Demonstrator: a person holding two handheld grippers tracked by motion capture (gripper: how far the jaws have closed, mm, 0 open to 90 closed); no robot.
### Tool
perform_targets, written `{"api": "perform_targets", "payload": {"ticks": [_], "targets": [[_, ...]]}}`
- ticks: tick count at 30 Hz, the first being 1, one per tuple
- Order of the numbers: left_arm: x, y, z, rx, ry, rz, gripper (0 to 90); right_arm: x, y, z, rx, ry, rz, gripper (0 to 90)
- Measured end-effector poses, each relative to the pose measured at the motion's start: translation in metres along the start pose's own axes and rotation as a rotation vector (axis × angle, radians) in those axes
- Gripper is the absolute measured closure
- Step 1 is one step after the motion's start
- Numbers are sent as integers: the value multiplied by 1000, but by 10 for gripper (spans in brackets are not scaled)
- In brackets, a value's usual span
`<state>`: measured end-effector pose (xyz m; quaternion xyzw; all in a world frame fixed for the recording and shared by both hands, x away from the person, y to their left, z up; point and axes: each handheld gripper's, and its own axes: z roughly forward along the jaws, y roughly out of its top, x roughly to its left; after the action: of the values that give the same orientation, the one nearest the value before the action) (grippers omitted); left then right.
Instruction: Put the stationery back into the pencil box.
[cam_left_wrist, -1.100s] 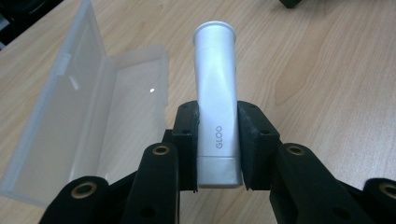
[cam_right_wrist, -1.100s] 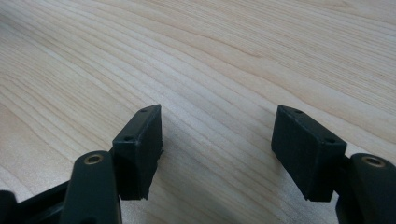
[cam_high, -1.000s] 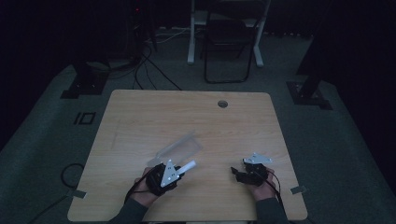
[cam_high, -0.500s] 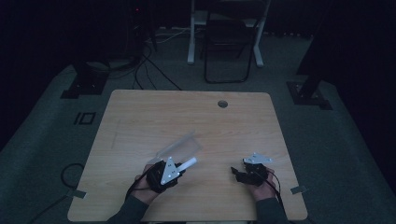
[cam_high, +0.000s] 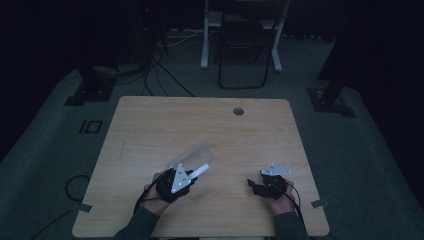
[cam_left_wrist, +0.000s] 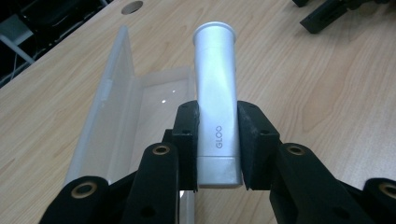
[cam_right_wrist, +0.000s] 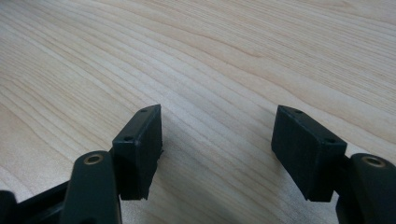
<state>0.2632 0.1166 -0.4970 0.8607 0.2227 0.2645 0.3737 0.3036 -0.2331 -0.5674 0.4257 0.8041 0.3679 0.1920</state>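
A silver tube (cam_left_wrist: 215, 84) marked GLOO is clamped between the jaws of my left gripper (cam_left_wrist: 218, 122), its flanged end pointing away from me. The tube (cam_high: 200, 170) hangs over the near edge of an open clear plastic case (cam_high: 194, 154); the case's raised lid (cam_left_wrist: 108, 100) stands left of the tube. In the high view my left gripper (cam_high: 191, 176) is at the front left of the wooden table (cam_high: 150, 125). My right gripper (cam_right_wrist: 217, 140) is open over bare wood with nothing between its fingers, and it rests at the front right (cam_high: 253, 185).
The table has a round cable hole (cam_high: 238, 111) near its far edge. The other gripper (cam_left_wrist: 327, 14) lies off to the upper right in the left gripper view. Beyond the table stand a folding chair (cam_high: 245, 45), cables on the floor and dark stand bases.
My left gripper has edged the tube slightly forward toward the clear case. The right gripper has stayed still.
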Motion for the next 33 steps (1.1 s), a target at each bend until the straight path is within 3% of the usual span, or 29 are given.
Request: {"api": "perform_targets", "payload": {"ticks": [33], "targets": [[12,-1,13,2,73,-44,711,0,0,0,0,0,0,336]]}}
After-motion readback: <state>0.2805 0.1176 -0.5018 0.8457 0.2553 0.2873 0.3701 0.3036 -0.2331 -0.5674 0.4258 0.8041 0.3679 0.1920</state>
